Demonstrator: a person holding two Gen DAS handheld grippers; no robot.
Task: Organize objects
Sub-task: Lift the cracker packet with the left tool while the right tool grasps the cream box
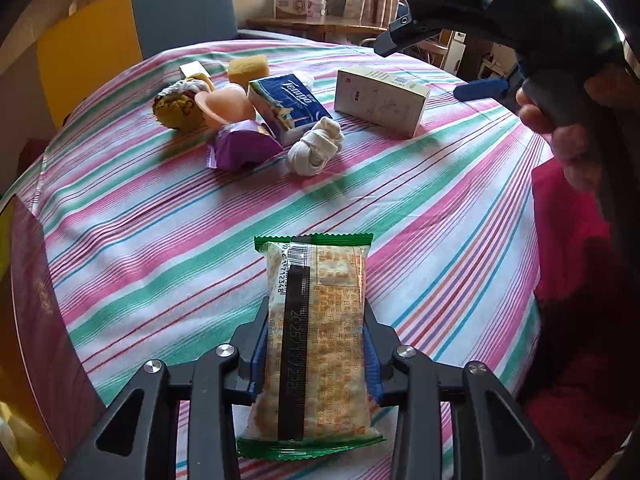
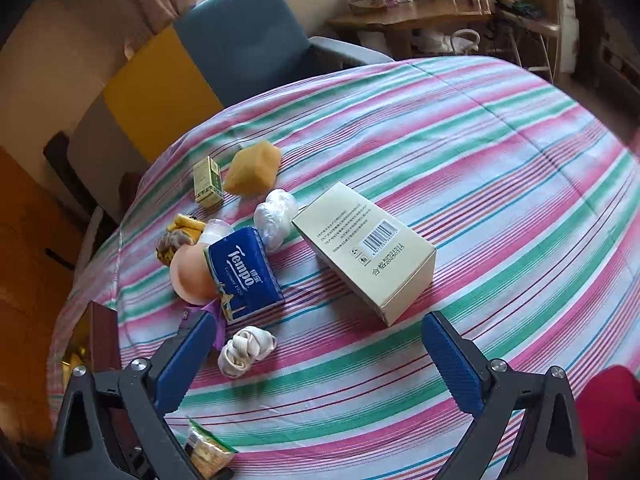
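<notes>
My left gripper (image 1: 316, 344) clamps the cracker packet (image 1: 316, 332) near me, ready to carry it, while my right gripper (image 2: 320, 360) hangs open above the rolled sock (image 2: 246, 350).

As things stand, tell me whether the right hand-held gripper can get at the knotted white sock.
Probably yes. The right hand-held gripper is open and empty, and the knotted white sock lies just ahead by its left finger, with bare striped tablecloth around it.
</notes>
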